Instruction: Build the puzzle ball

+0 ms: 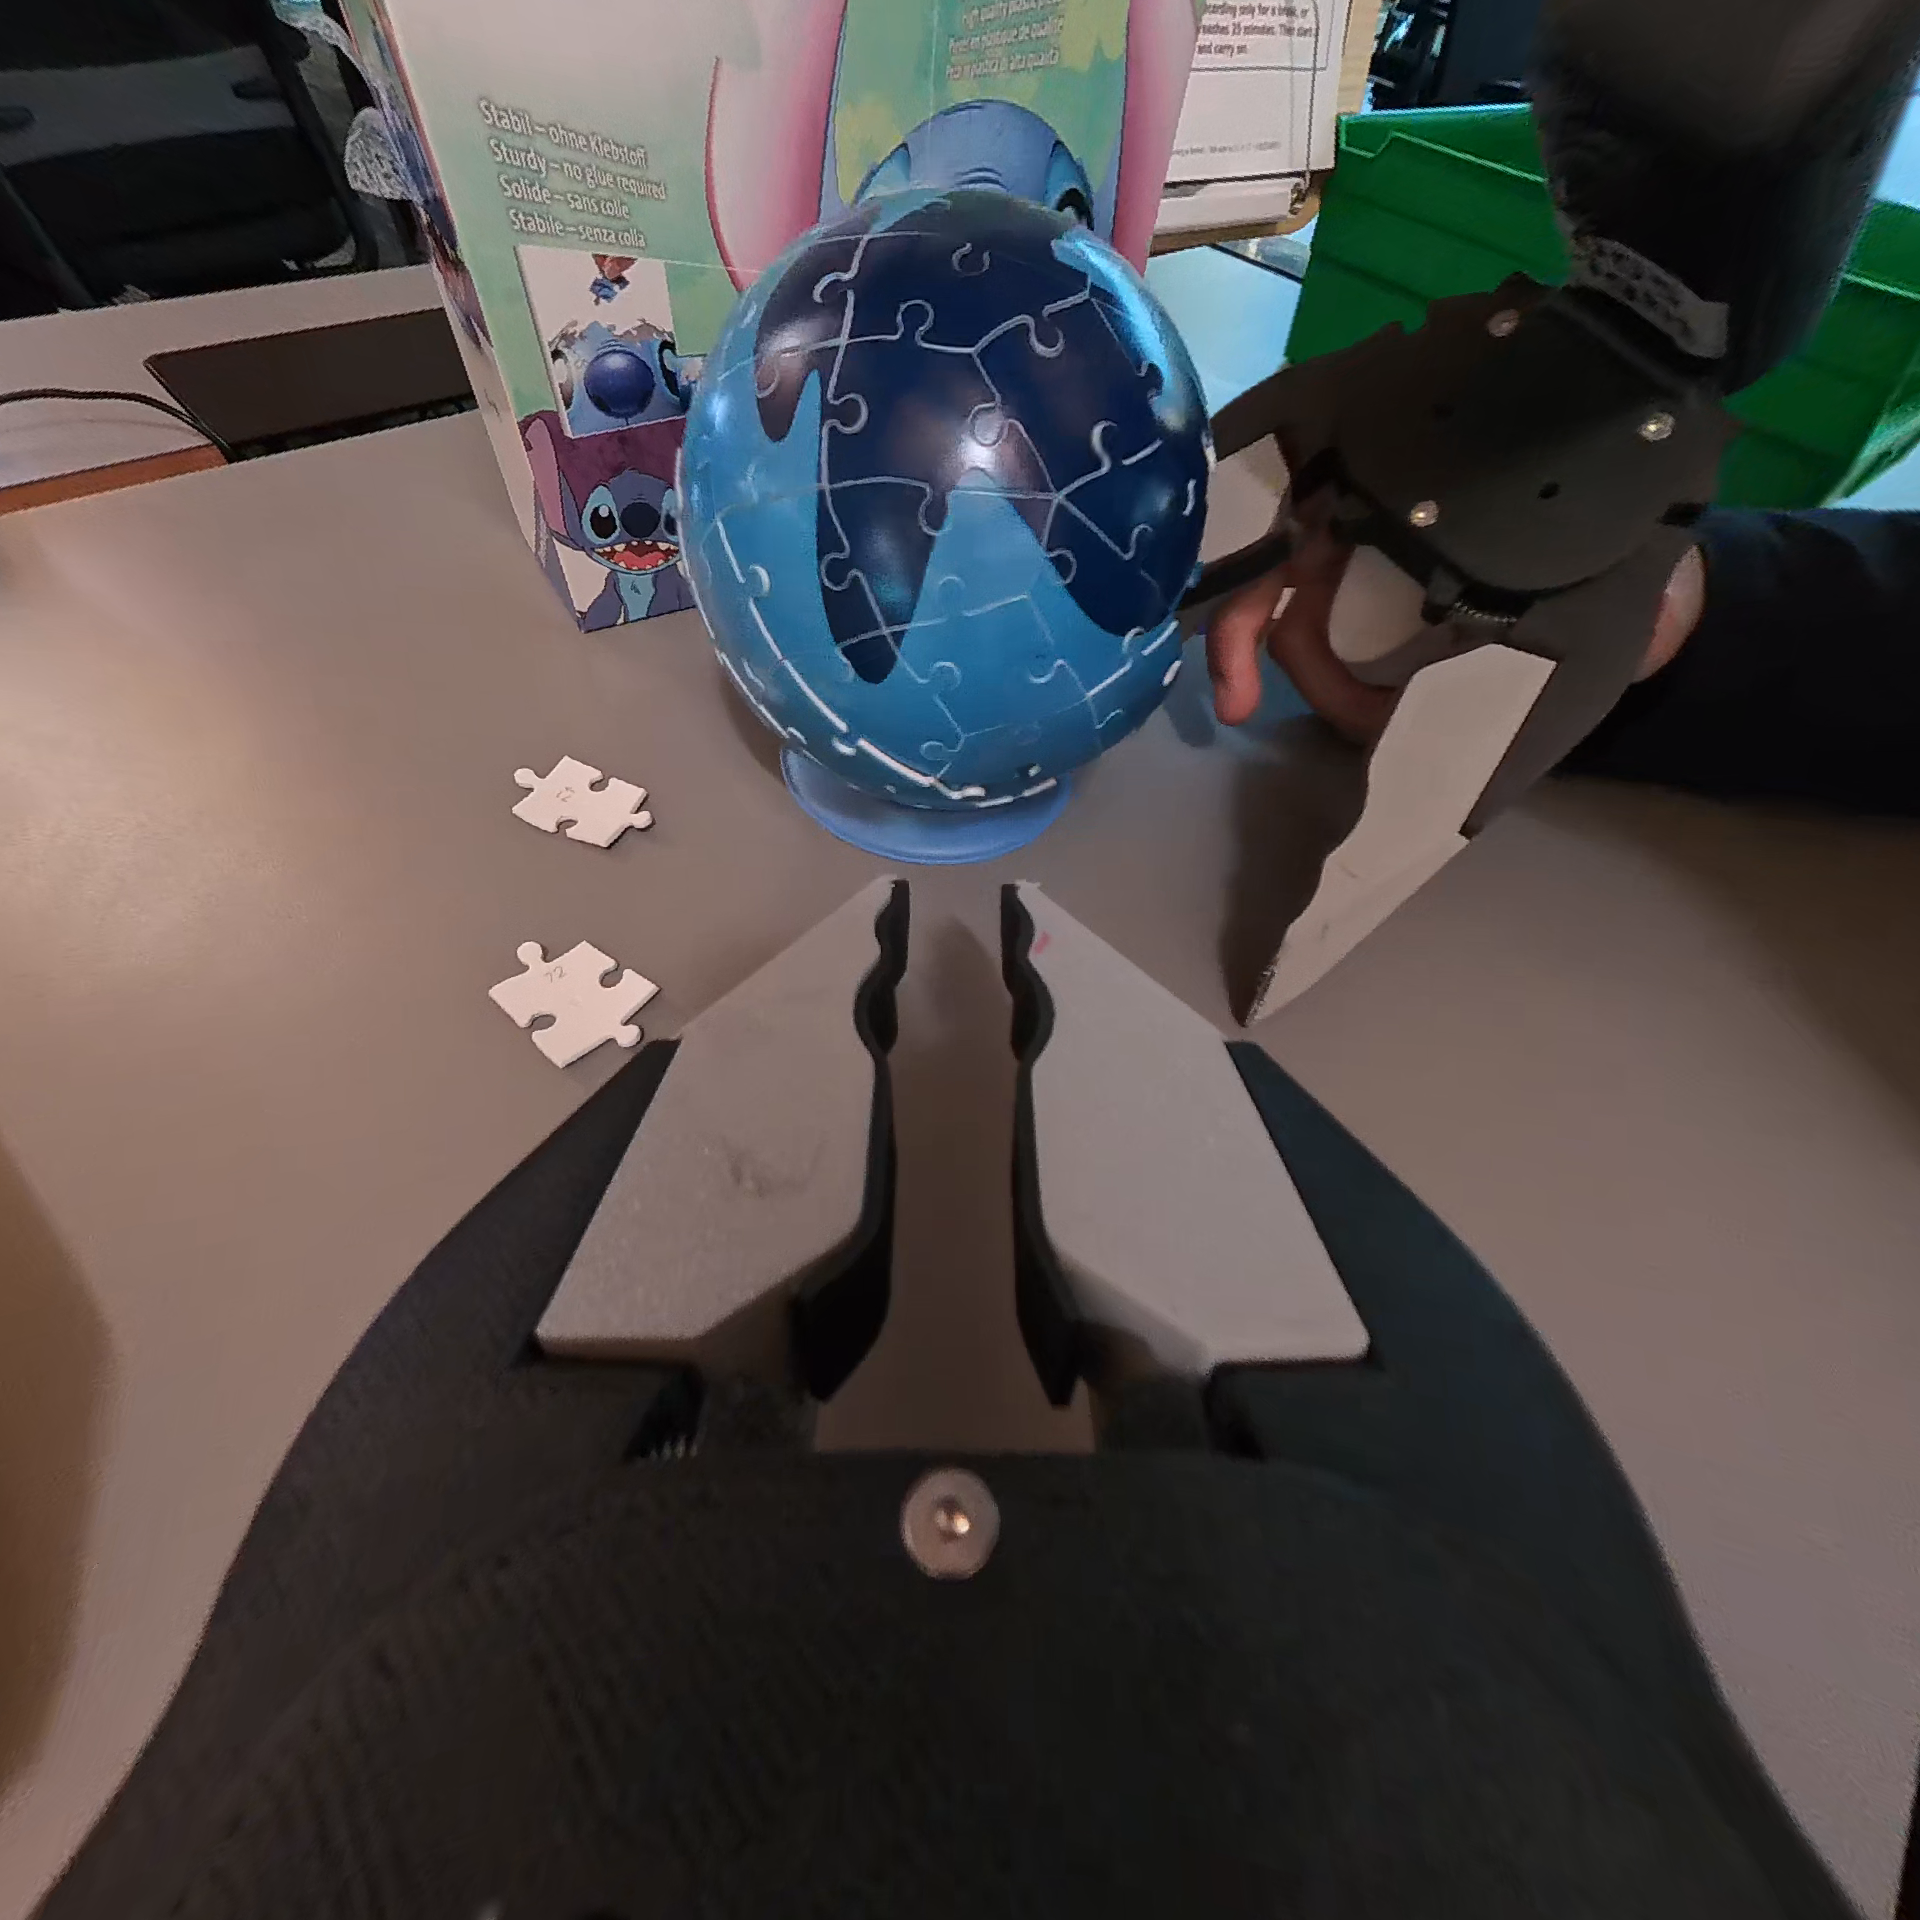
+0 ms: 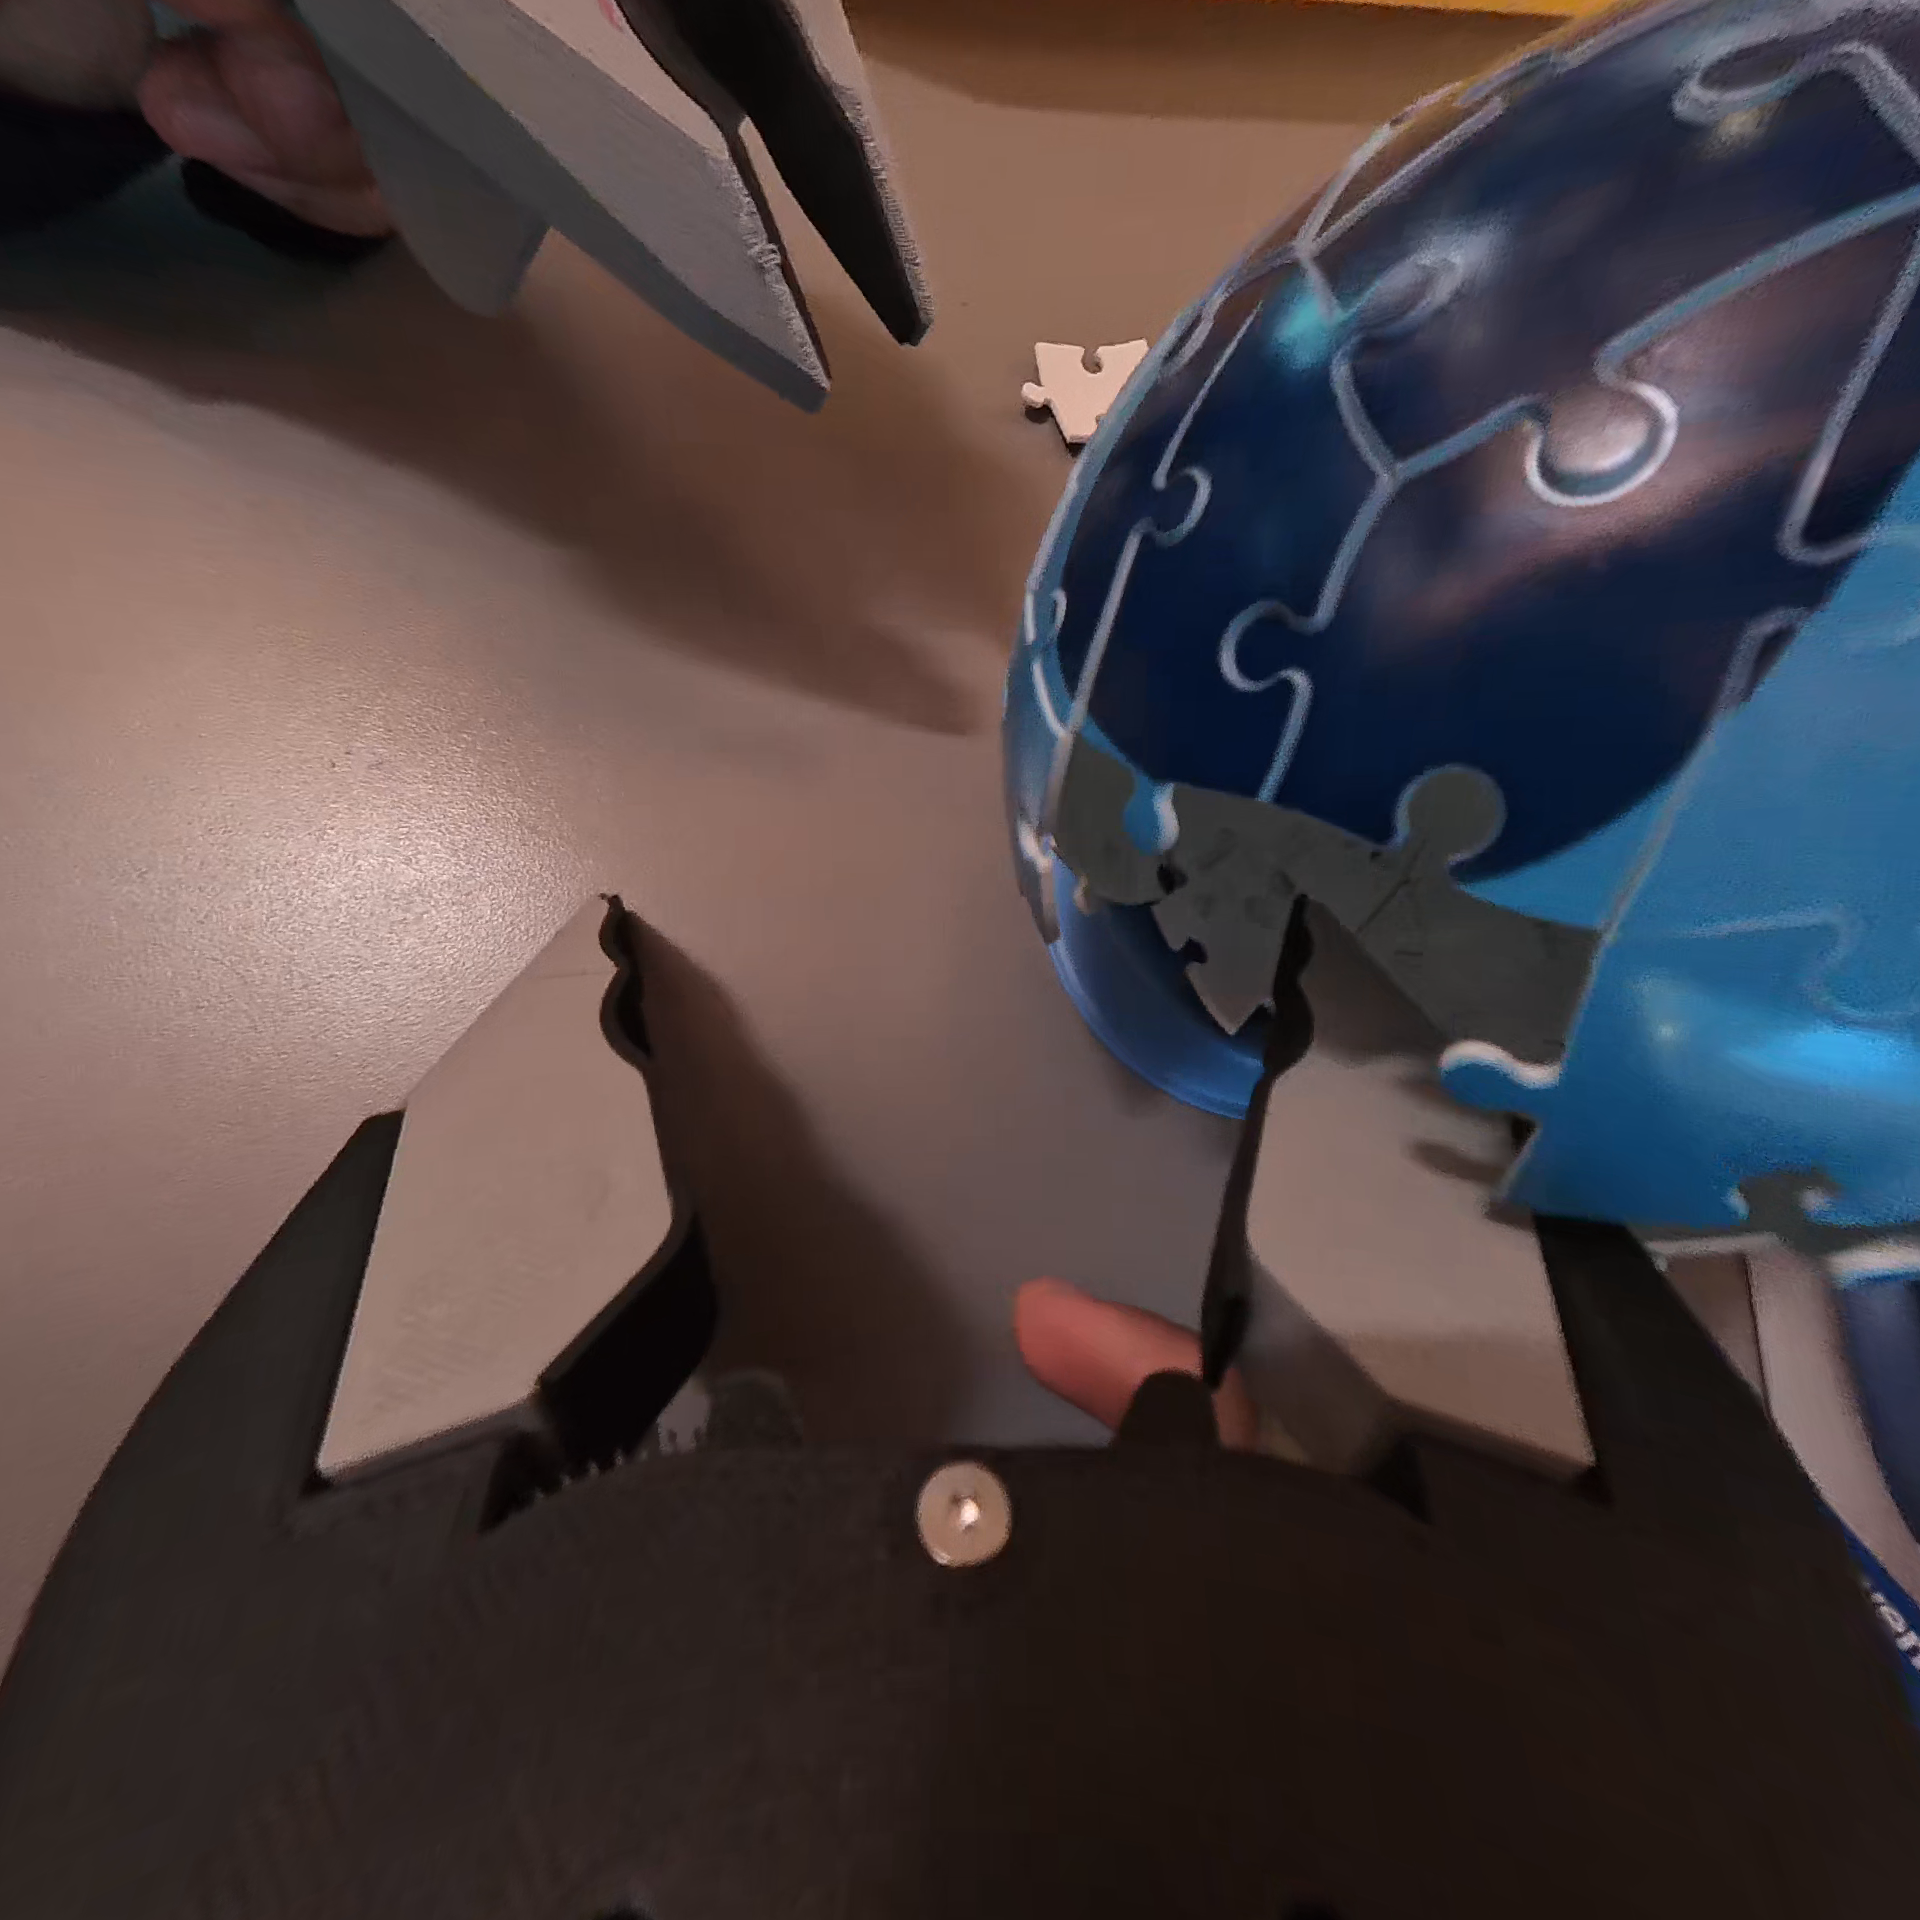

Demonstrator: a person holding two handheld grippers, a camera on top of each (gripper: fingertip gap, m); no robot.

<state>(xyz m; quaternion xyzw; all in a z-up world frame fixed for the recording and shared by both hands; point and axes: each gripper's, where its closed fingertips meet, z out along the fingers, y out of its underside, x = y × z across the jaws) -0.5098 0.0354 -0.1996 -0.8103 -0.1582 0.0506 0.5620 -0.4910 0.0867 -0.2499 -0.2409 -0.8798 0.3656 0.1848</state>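
Grey desk (image 1: pixel 312 675), puzzle box (image 1: pixel 582 312) and green bins (image 1: pixel 1455 260) behind. The puzzle ball (image 1: pixel 940 499) sits on its blue stand (image 1: pixel 925 821) mid-desk, mostly assembled – a gap low on its side (image 2: pixel 1351 914) remains unfilled, and two loose white pieces (image 1: pixel 582 800) (image 1: pixel 571 1000) lie face-down to its left, untouched. My left tool (image 1: pixel 954 894) hovers low before the stand, jaws narrow, empty. My right tool (image 2: pixel 951 914) reaches in from the ball's right – jaws wide, one finger (image 2: pixel 1283 987) at the gap's edge, gripping nothing as far as I can judge
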